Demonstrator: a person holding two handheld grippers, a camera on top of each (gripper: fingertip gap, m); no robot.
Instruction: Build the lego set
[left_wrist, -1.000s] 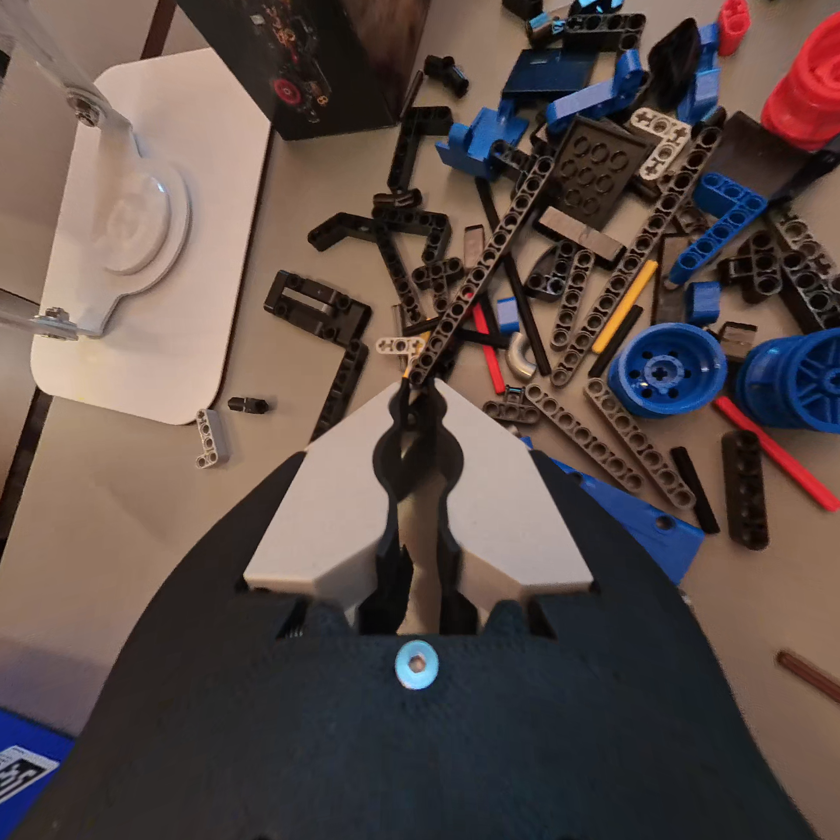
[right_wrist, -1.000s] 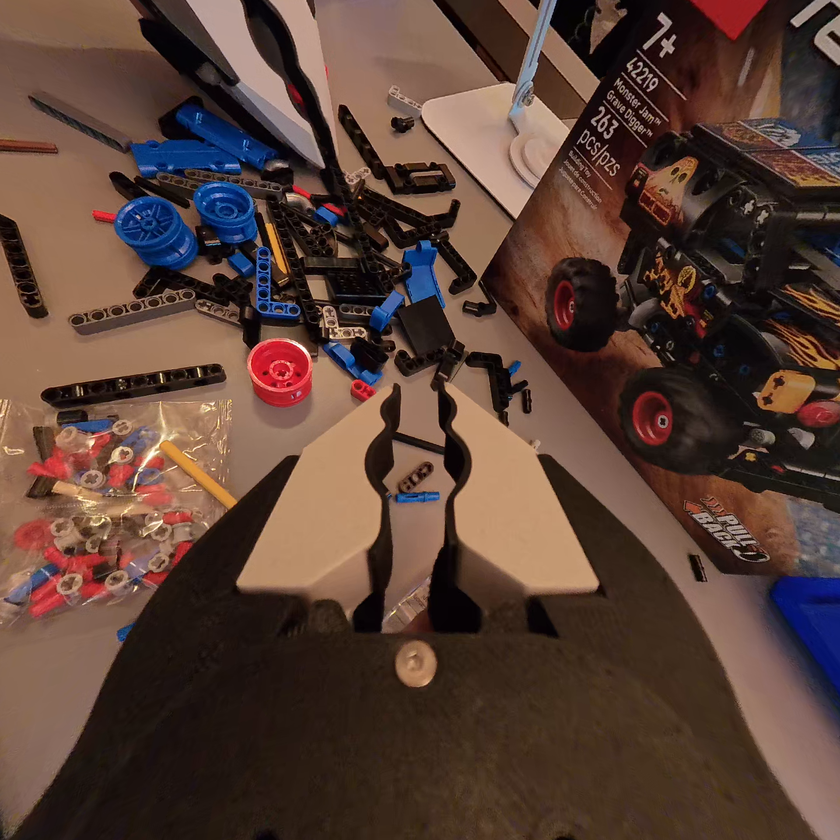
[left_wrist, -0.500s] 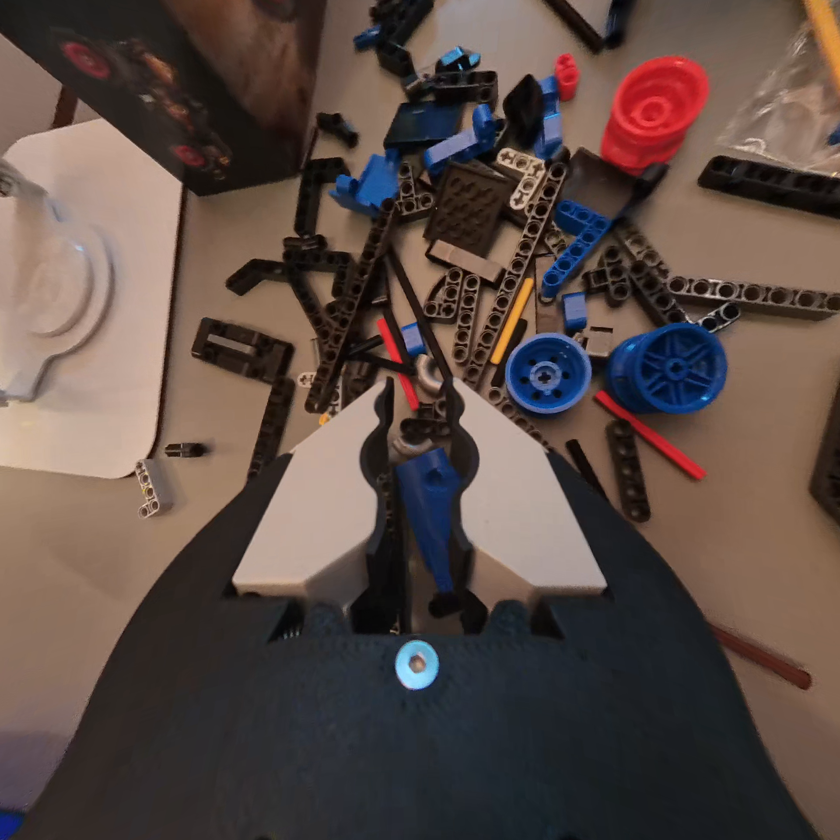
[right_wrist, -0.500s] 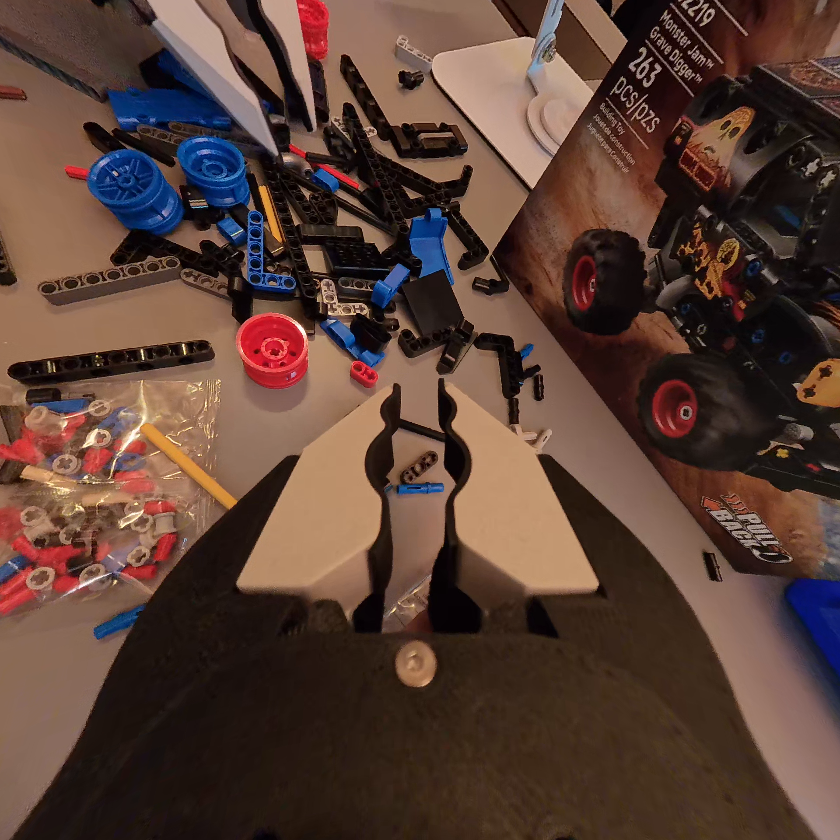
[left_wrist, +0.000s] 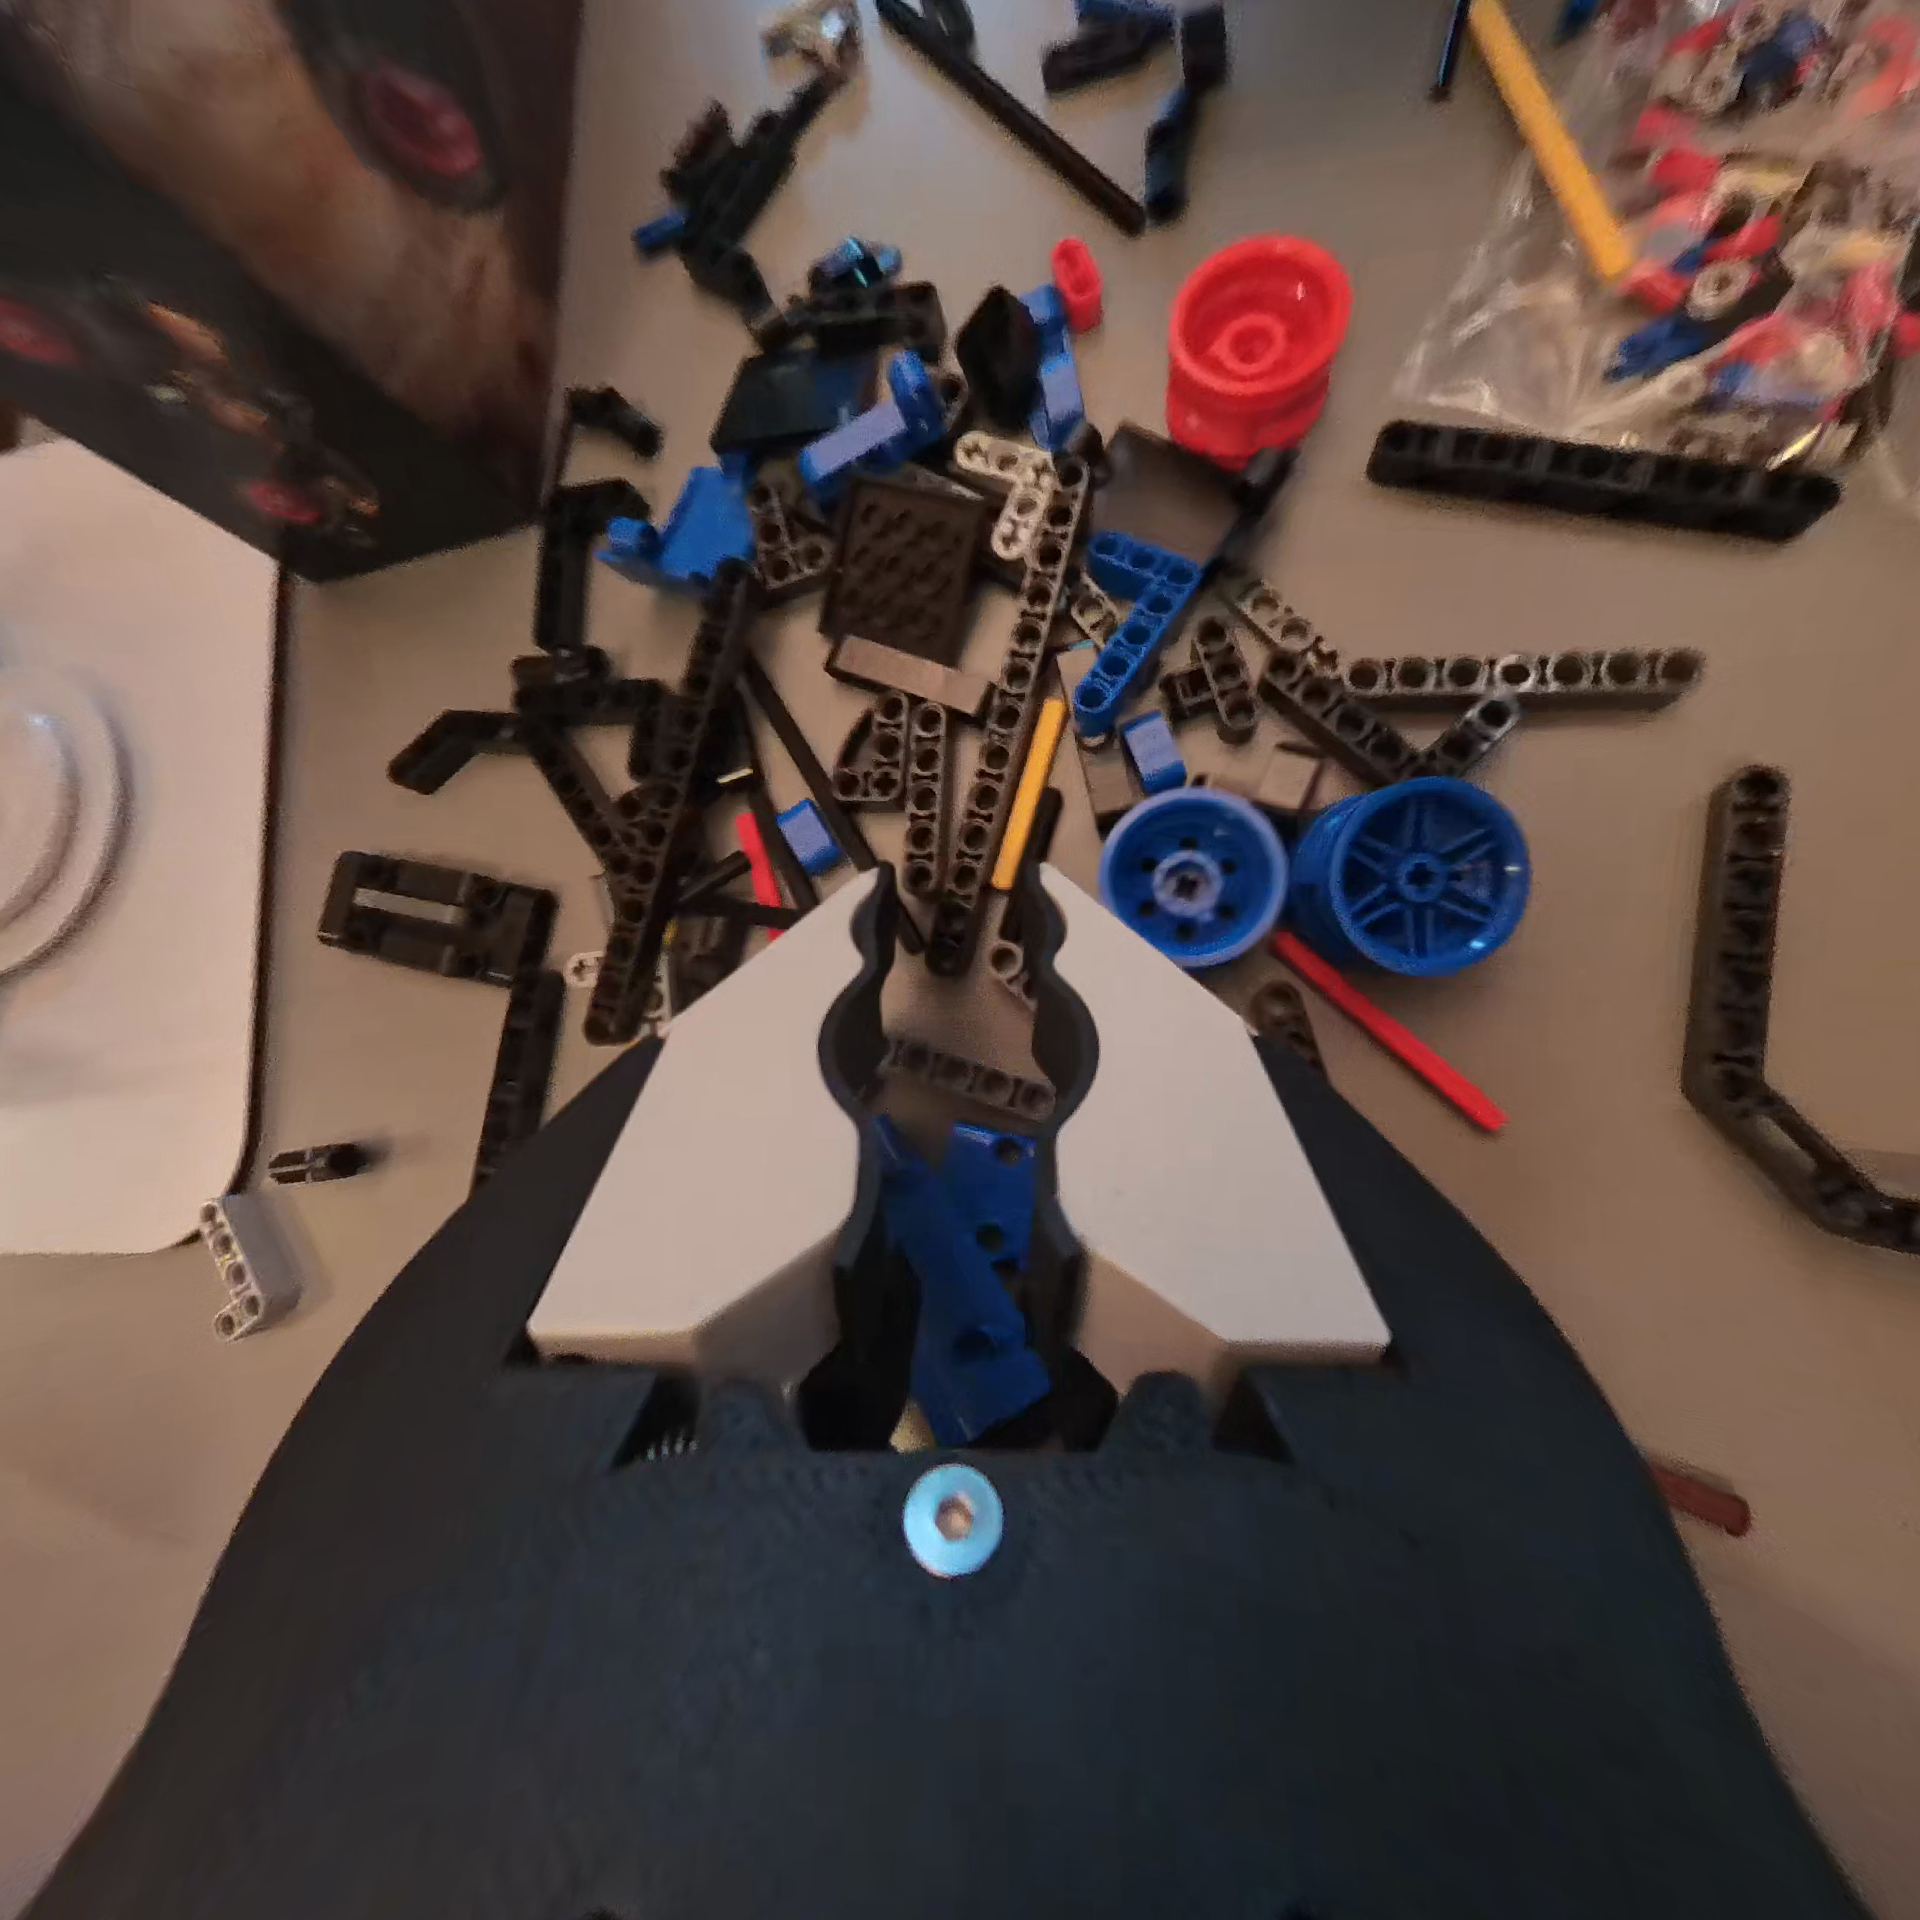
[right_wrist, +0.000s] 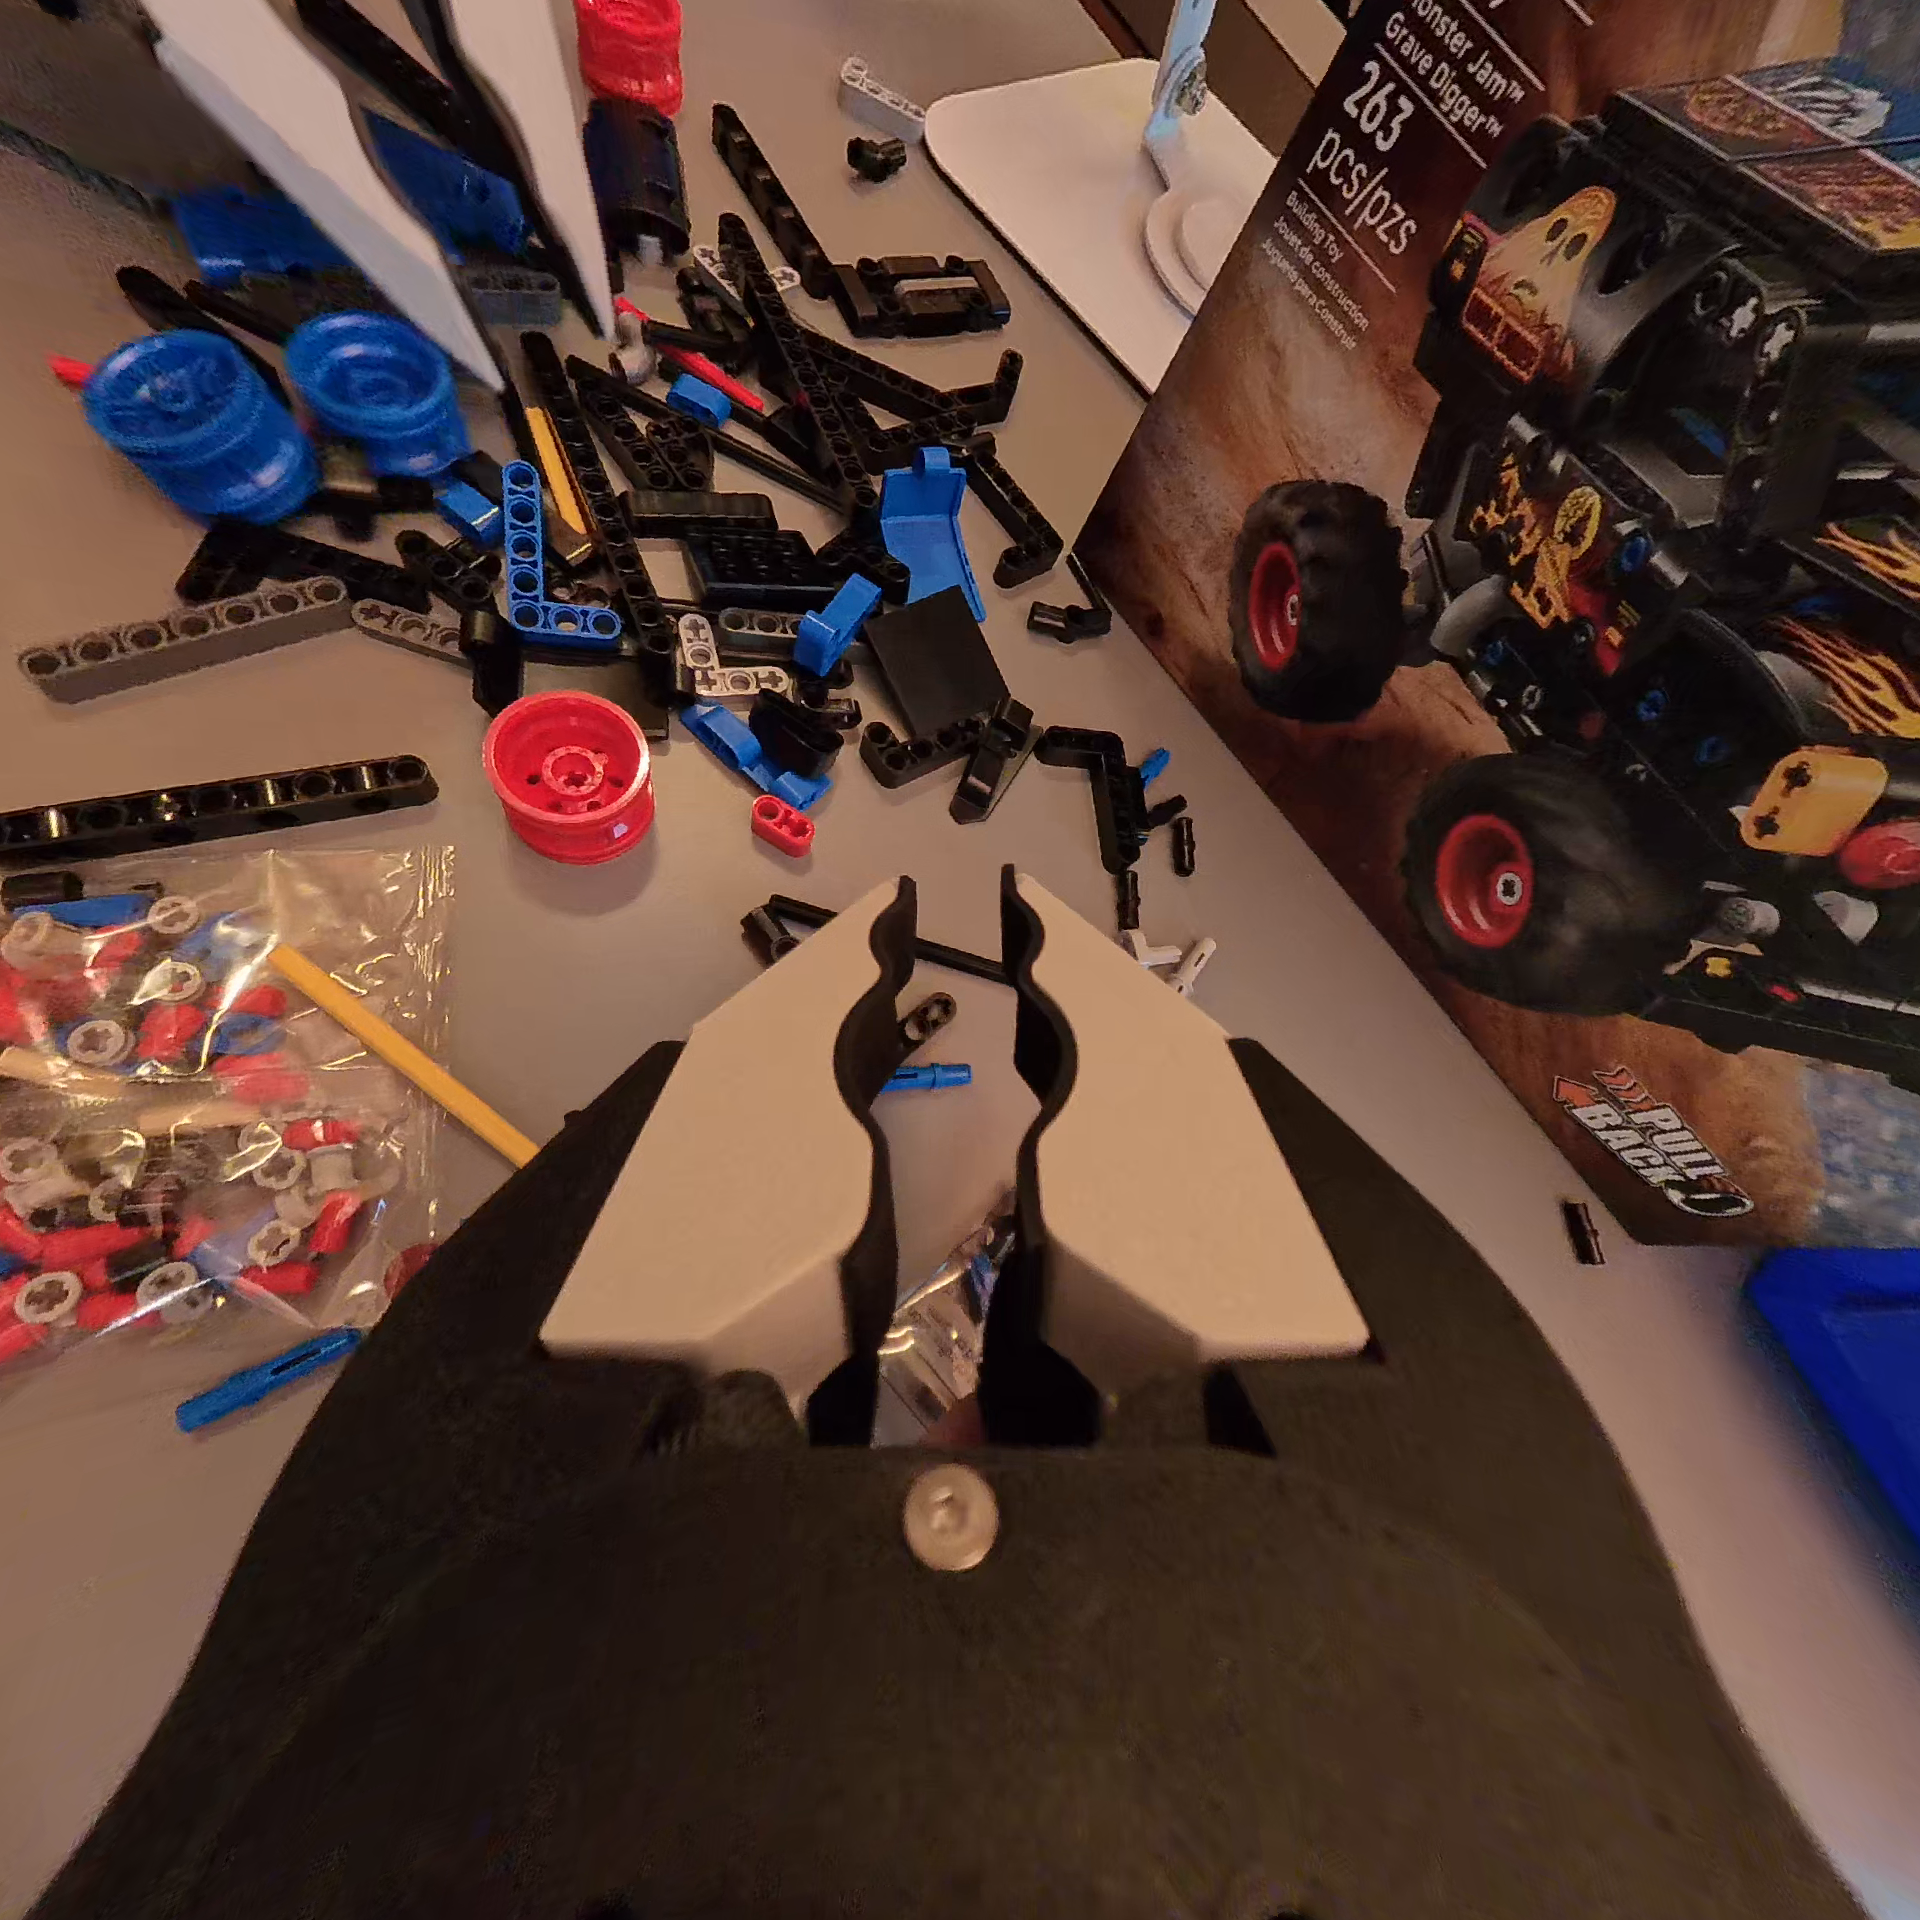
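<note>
A pile of loose black, grey and blue lego pieces (left_wrist: 904, 561) lies on the grey table; it also shows in the right wrist view (right_wrist: 727, 540). My left gripper (left_wrist: 956, 894) is open and hovers over the near edge of the pile. A blue panel piece (left_wrist: 961, 1268) and a short grey beam (left_wrist: 966, 1075) show in the gap between its jaws, seemingly on the table. A long black beam (left_wrist: 675, 810) lies just left of its tips. My right gripper (right_wrist: 958, 894) is slightly open and empty, above a small blue pin (right_wrist: 930, 1075). The left gripper also shows in the right wrist view (right_wrist: 545, 348).
Two blue wheels (left_wrist: 1195, 883) and a red wheel (left_wrist: 1252, 332) lie by the pile. A clear bag of small pins (right_wrist: 187, 1091) lies left of my right gripper. The set's box (right_wrist: 1558, 623) stands on the right. A white stand base (left_wrist: 125, 831) lies left. A blue tray (right_wrist: 1849, 1351) is at the right edge. Spacing between my two grippers at the tips: around 15 centimetres. From my right tips it is roughly 5 centimetres to the small blue pin (right_wrist: 930, 1075); from my left, 20 centimetres.
My left gripper was shut on the long black beam; it has opened, let the beam drop onto the pile, and moved right. The right gripper has drifted slightly towards the pile.
</note>
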